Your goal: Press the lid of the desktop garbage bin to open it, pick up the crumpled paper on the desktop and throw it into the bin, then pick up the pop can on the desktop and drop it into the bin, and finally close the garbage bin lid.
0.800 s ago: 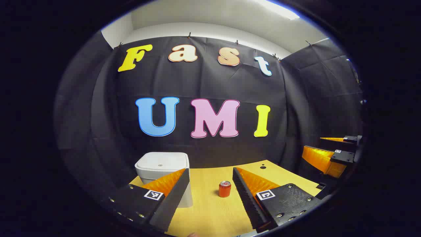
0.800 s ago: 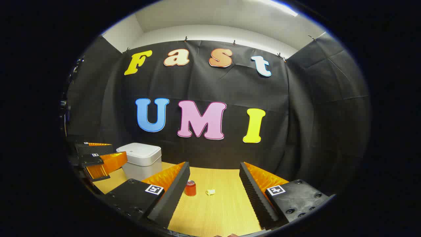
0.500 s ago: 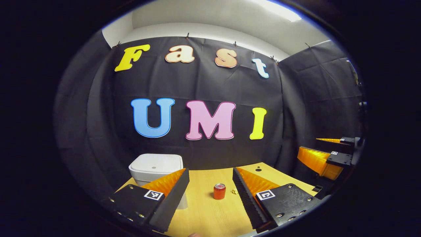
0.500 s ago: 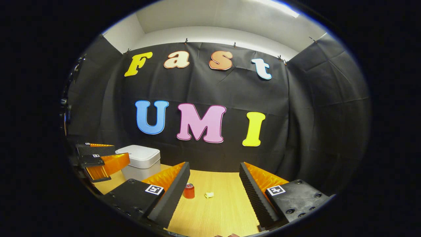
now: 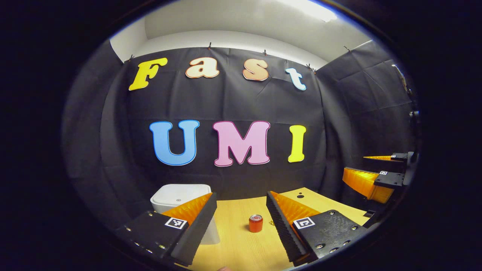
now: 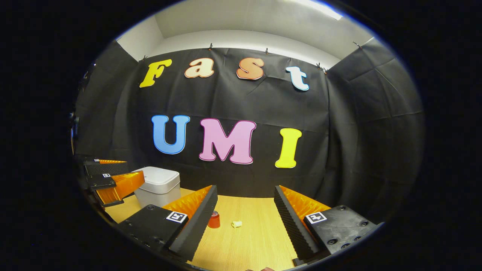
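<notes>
A white bin (image 5: 177, 195) with its lid down stands at the left of the wooden desk; it is the same bin (image 6: 158, 182) in the right gripper view. A red pop can (image 5: 255, 223) stands upright mid-desk, can (image 6: 214, 219) partly behind a finger. A small crumpled paper (image 6: 237, 224) lies just right of the can; a sliver of the paper (image 5: 271, 223) peeks out beside my left gripper's finger. My left gripper (image 5: 241, 222) is open above the near desk, the can between its fingers farther off. My right gripper (image 6: 244, 222) is open too, holding nothing.
The wooden desk (image 6: 248, 244) runs back to the black cloth wall. A small dark hole (image 5: 300, 195) sits in the desk at the far right. The right gripper (image 5: 371, 177) hangs at the right edge of the left gripper view; the left gripper (image 6: 113, 180) hangs beside the bin.
Both grippers have drifted slightly, so the bin, can and paper sit a little lower and shifted in the views. Neither gripper has opened, shut or touched anything.
</notes>
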`<state>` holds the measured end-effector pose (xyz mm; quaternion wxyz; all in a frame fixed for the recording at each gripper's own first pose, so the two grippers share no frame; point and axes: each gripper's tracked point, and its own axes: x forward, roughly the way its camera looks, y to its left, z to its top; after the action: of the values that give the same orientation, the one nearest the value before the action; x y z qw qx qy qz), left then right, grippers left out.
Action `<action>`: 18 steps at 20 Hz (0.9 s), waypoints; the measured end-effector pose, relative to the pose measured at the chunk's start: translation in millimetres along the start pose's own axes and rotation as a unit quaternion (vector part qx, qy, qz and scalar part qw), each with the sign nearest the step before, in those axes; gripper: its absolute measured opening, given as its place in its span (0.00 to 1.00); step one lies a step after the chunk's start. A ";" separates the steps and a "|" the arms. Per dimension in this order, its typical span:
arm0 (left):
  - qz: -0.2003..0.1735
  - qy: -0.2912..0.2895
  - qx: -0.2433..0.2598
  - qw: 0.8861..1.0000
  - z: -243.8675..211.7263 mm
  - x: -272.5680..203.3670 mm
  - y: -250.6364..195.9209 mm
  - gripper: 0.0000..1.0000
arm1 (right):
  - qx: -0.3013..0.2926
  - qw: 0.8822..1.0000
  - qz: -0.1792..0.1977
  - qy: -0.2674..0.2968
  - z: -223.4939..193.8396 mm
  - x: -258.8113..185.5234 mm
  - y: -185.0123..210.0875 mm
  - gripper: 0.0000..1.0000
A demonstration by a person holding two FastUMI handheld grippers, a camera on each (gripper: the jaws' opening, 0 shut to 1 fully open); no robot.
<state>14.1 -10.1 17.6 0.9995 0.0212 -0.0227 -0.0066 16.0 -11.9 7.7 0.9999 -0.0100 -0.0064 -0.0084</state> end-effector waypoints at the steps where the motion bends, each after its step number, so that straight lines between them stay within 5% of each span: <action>1: 0.001 0.000 -0.002 1.000 0.4 0.6 1.2 0.88 | -0.001 1.000 0.003 0.000 0.4 0.7 2.1 0.97; 17: 0.026 0.014 -0.005 1.000 -4.3 30.2 79.2 0.87 | -0.033 0.999 0.035 0.000 7.6 17.7 17.2 0.97; 18: 0.038 0.018 -0.005 0.999 -6.1 35.5 95.0 0.72 | -0.033 0.999 0.038 0.004 6.2 19.2 17.3 0.97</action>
<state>51.0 84.6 17.2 0.9993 0.0158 -0.0059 0.0319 35.4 5.3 13.8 0.9986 -0.0433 -0.0013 0.0290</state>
